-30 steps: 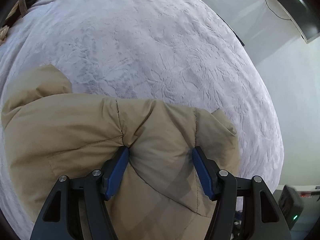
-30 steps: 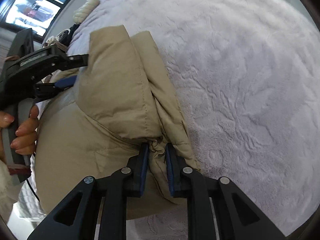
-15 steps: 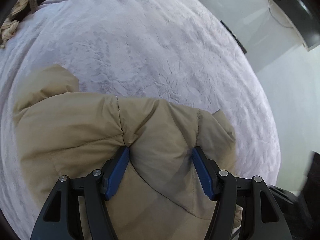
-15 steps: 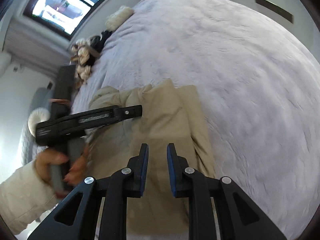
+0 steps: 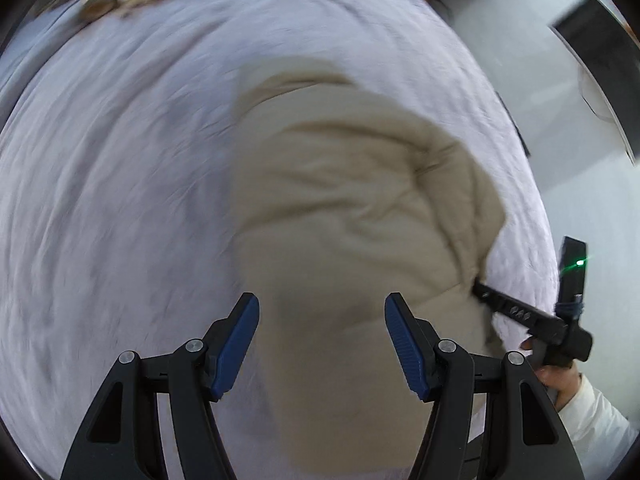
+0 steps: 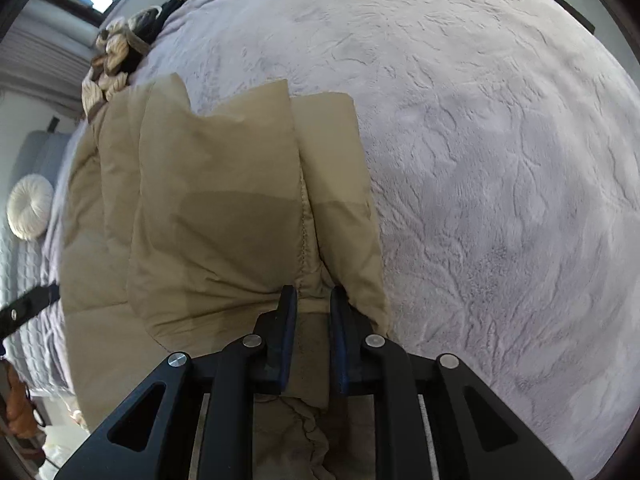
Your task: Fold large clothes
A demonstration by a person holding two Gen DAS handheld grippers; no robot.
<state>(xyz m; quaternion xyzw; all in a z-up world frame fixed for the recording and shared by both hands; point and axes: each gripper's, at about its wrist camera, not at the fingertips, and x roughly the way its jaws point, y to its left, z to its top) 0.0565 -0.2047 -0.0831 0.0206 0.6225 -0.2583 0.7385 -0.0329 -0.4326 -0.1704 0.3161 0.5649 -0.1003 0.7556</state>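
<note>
Left gripper [image 5: 318, 344] is now lifting clear of the coat [image 5: 352, 216], jaws released.
Right gripper [image 6: 312, 316] is pinching the coat's edge, closing; coat is lying folded on the bed [image 6: 500, 160].

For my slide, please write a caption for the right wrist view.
Right gripper pinches the tan padded jacket's edge on the lilac bedspread.

- left gripper [image 5: 320, 336]: jaws wide apart, nothing between pads, pointing steeply down
- right gripper [image 6: 313, 332]: jaws narrow and closing, pinching fabric; hand [image 5: 560, 380] at handle
</note>
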